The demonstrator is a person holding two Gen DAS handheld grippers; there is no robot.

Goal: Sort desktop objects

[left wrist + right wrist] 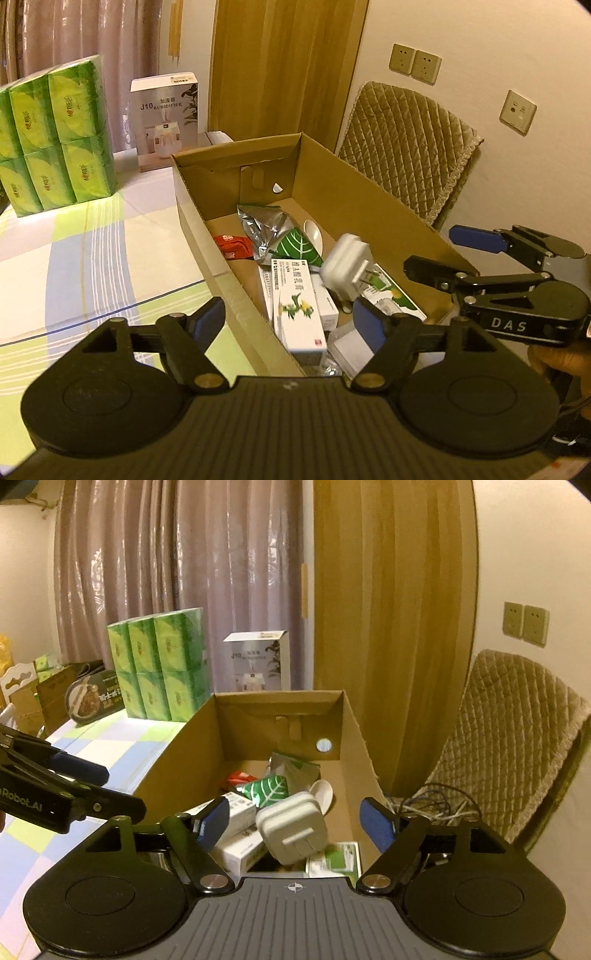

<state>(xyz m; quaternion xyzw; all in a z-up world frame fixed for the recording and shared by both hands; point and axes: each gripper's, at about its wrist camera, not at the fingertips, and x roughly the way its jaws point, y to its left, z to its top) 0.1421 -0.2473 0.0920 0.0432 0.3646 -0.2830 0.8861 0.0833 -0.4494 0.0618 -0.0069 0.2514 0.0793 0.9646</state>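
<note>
We see an open cardboard box (332, 192) at the centre of both views, standing on a table with a checked cloth (92, 236). A white charger (293, 827) appears tilted, prongs toward us, above small cartons (299, 314) in the box, between our right gripper's (297, 821) spread jaws; neither blue pad (376, 825) touches it. Deeper in the box lie a green leaf-print packet (297, 245), a silver pouch (258, 225), a red packet (234, 246) and a white spoon (322, 792). Our left gripper (291, 321) hovers low in the frame over the box's near left wall, jaws apart and holding nothing. Green tissue packs (55, 136) and a humidifier carton (166, 118) stand upper left. A quilted chair (410, 147) sits at right.
</note>
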